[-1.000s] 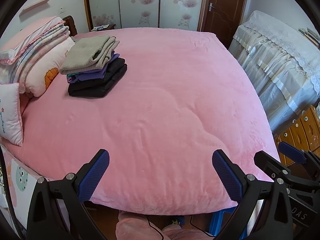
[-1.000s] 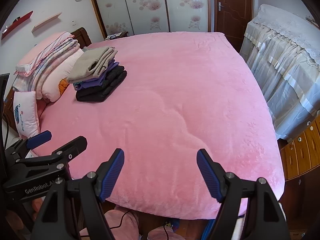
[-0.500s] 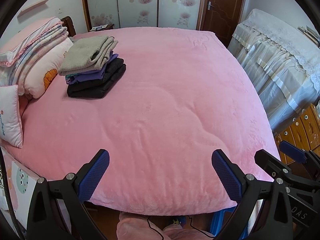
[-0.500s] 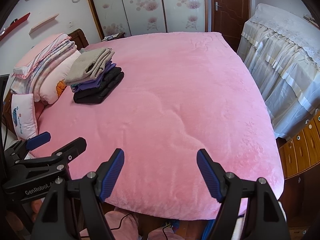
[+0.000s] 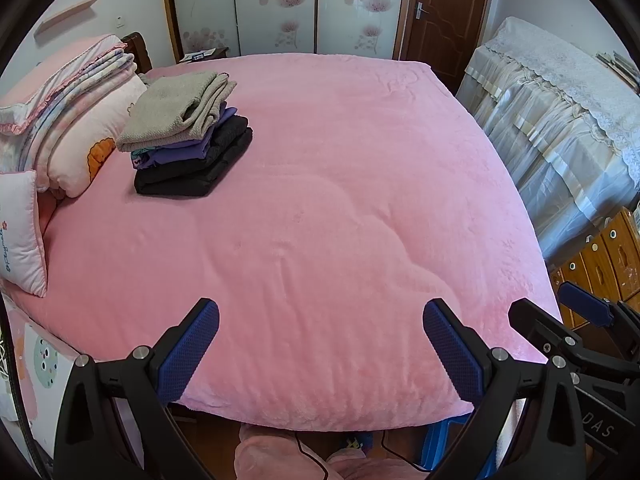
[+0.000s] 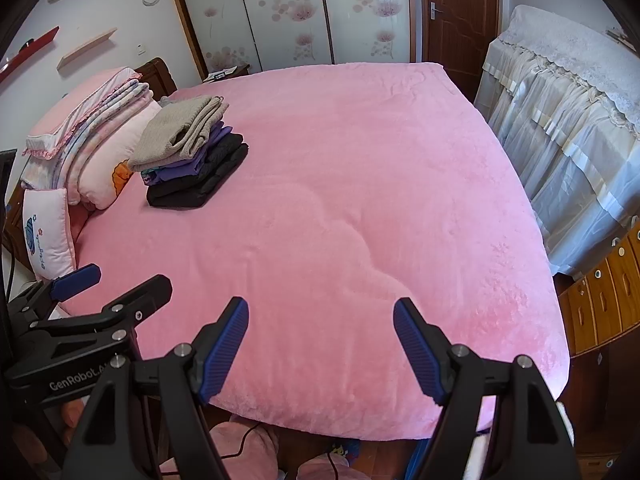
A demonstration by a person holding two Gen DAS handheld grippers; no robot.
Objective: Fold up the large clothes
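From the left wrist, the left gripper (image 5: 320, 344) is wide apart and holds nothing. The stack of folded clothes (image 5: 188, 134) sits far off on the pink bed (image 5: 360, 200), near the pillows (image 5: 76, 120).

From the right wrist, the right gripper (image 6: 321, 344) is wide apart too, tipped down over the bed's near edge.

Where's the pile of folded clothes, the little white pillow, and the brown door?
pile of folded clothes (image 5: 182, 136): left wrist view, on the beige top garment.
little white pillow (image 6: 47, 232): right wrist view, middle of its front.
brown door (image 5: 444, 16): left wrist view, door panel.
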